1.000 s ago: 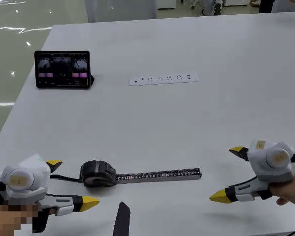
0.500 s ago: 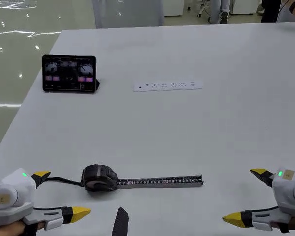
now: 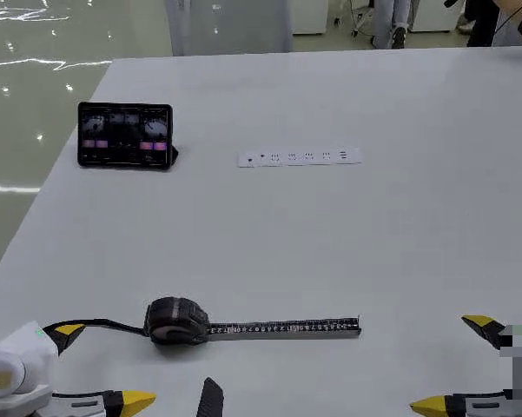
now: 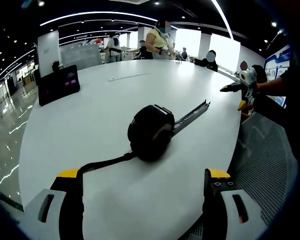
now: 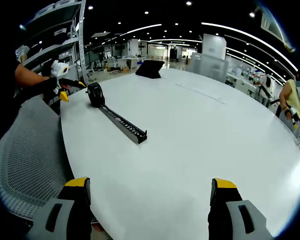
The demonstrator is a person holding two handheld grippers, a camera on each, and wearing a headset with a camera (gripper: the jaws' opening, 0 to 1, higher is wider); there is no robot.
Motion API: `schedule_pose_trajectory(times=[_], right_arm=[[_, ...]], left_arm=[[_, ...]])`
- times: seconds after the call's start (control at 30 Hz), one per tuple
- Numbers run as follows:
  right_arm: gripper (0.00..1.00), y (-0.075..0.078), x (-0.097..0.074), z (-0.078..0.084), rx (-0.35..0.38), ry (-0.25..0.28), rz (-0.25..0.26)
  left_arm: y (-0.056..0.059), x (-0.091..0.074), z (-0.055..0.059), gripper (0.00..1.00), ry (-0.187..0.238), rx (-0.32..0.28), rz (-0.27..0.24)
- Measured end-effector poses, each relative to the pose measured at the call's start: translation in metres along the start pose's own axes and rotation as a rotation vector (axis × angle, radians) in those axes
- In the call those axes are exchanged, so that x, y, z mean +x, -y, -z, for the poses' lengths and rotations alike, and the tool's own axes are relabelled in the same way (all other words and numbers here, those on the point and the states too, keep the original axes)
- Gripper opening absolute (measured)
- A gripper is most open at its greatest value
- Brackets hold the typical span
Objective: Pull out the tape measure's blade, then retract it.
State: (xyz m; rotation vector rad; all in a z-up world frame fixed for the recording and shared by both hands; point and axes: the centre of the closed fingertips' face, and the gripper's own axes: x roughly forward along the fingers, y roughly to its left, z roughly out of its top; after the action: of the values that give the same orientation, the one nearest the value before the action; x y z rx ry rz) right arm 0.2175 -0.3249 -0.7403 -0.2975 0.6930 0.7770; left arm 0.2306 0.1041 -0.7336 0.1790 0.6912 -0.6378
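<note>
With the blade [image 3: 282, 327] out and the left gripper [image 3: 102, 365] and right gripper [image 3: 452, 363] both agape and empty, the tape measure [image 3: 175, 321] is judged due for grasping and retraction.

- Head view: high, looking down across the table [image 3: 373, 234].
- Left gripper view: low, close to the tape measure [image 4: 150, 131].
- Right gripper view: low, farther off. All three share it.

White worktop [image 3: 417, 104]; glossy pale floor [image 3: 26, 87] at left, reflecting lights; dark ceiling [image 5: 140, 10], curved light strips [image 5: 157, 26]; bright windows [image 4: 224, 50] far.
</note>
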Motion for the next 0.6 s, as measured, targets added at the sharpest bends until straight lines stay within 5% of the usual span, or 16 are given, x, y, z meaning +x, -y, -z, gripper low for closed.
schedule_pose_trajectory(times=[0.6], right_arm=[[0.99,0.004,-0.012,0.011,0.001,-0.016,0.018]], left_arm=[[-0.002,-0.003,-0.004,0.99,0.016,-0.025,-0.009]])
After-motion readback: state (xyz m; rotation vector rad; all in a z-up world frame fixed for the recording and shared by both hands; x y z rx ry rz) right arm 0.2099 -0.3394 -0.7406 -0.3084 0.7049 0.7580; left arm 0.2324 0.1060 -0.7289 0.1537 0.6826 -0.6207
